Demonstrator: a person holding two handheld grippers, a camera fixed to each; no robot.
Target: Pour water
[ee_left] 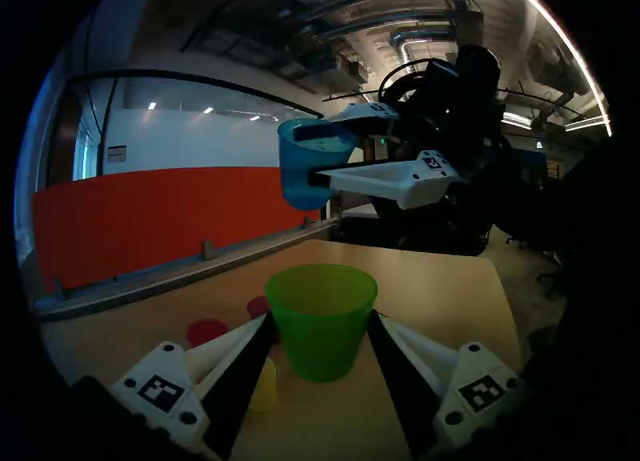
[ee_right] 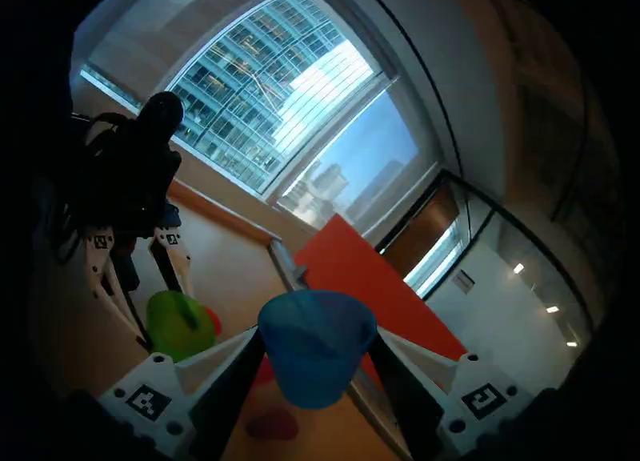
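1. The main risk is a spill beside the green cup [ee_left: 322,325]; the blue cup [ee_left: 308,169] hangs high above and well ahead of the left gripper's [ee_left: 320,321] jaws, so a stream started from there can fall short or splash off the rim onto the tabletop [ee_left: 448,293].
2. A second risk is a fast tilt; the blue cup looks nearly upright, and a pale surface inside its rim may be water, though I cannot tell how full it is; a sudden turn would send out too much at once.
3. A third risk is squeeze; both cups look like thin plastic, and harder pressure could bend a wall or let a cup slip.
4. The left gripper's jaws are apart by the width of the green cup and press on its two sides; the cup stands upright between them, its base on or just above the tabletop.
5. The right gripper's [ee_right: 318,337] jaws are likewise clamped on the blue cup, one on each side, below its rim.
6. Small red discs [ee_left: 206,330] lie on the tabletop just outside one left jaw; a spill would wet them.
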